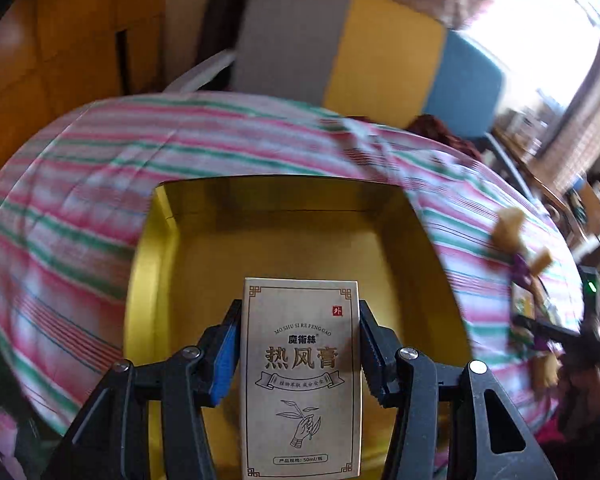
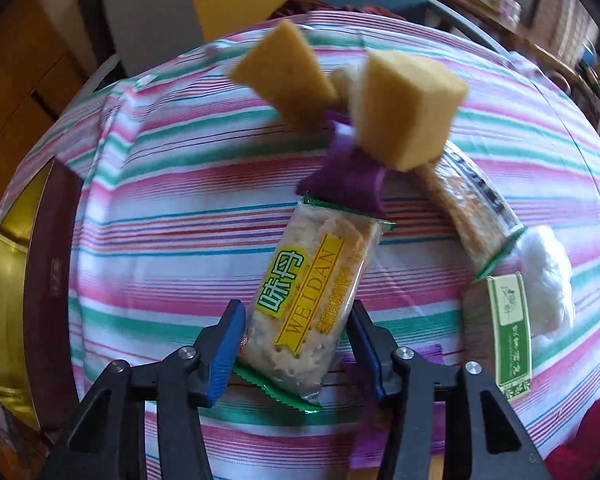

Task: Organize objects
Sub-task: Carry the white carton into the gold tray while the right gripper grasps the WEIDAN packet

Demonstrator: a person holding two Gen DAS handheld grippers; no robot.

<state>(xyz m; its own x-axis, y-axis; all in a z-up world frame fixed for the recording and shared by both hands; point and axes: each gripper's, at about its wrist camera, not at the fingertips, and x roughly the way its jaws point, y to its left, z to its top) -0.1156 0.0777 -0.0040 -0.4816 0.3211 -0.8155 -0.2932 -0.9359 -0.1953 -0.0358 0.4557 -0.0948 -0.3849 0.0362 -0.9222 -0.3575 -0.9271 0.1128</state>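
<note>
Tray [image 1: 156,280], gold inside, 1 of it, sits directly under and ahead of the left gripper [image 1: 300,354], on the striped cloth [image 1: 80,208]. Left gripper's 2 fingers pinch 1 tan carton [image 1: 302,376] w/ printed Chinese text & a hand-and-leaf drawing; blue pad [image 1: 226,356] presses the carton's left side, the other finger its right side. Carton stands upright btwn the fingers, over the tray's floor.

Right wrist view: same tray's gold rim [image 2: 8,280] shows far left of the right gripper [image 2: 296,342]. Right gripper's fingers stand either side of 1 snack bar [image 2: 312,304], clear wrapper, yellow "WEIDAN" label, green crimped ends. Left blue pad [image 2: 230,350] touches the wrapper's lower left corner; right finger sits at its right edge, so it looks pinched, tho the wrapper still lies on the cloth. Ahead of the claw: 1 purple scrap [image 2: 346,176], just past the bar's far end. Beyond that, 2 yellow sponge blocks [image 2: 404,108], blurred. To the right: a 2nd wrapped snack bar [image 2: 468,216] lying diagonally, 1 green-and-white small box [image 2: 512,328], 1 white cotton wad [image 2: 548,276] touching that box's far side.
</note>
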